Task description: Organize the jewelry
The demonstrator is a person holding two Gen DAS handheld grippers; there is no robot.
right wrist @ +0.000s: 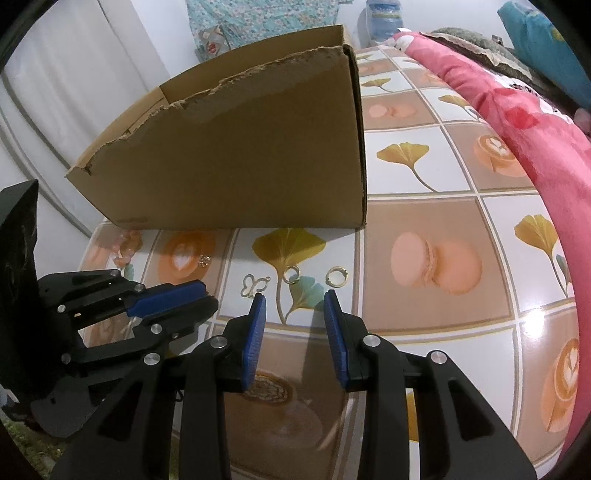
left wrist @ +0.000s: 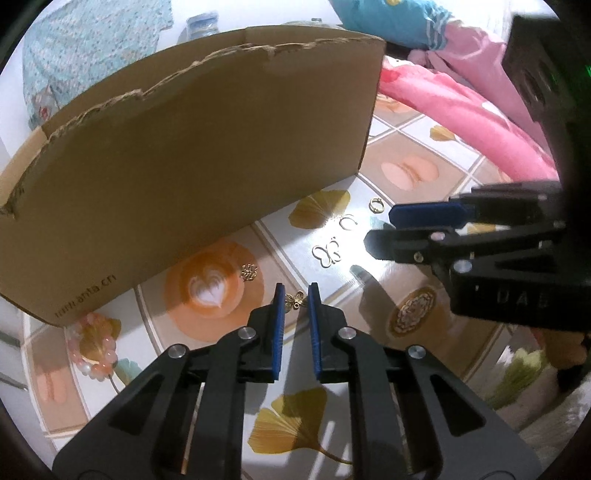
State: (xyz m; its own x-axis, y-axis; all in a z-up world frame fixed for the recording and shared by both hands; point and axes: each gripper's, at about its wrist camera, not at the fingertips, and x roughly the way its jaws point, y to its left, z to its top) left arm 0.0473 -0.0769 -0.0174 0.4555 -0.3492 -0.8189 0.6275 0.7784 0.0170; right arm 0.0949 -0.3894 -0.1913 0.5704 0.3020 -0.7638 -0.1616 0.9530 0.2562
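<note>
My left gripper (left wrist: 297, 293) has its blue pads against both sides of a small gold butterfly charm (left wrist: 296, 300) that lies on the patterned tablecloth (left wrist: 207, 325). In the right wrist view the left gripper (right wrist: 210, 297) comes in from the left. My right gripper (right wrist: 294, 297) stands open over the cloth with nothing between its pads; it also shows at the right as the right gripper (left wrist: 380, 230). Just beyond it lie a wire butterfly (right wrist: 254, 286), an open ring (right wrist: 291, 275) and a gold ring (right wrist: 337, 276). A gold flower charm (left wrist: 249, 273) and a pink bead bracelet (left wrist: 94, 350) lie near the box.
A torn-edged cardboard box (right wrist: 240, 166) stands open-topped behind the jewelry, close to the table's left edge. A pink blanket (right wrist: 535, 147) is bunched along the right side of the table. Patterned cloth and a water bottle (right wrist: 382, 18) are in the background.
</note>
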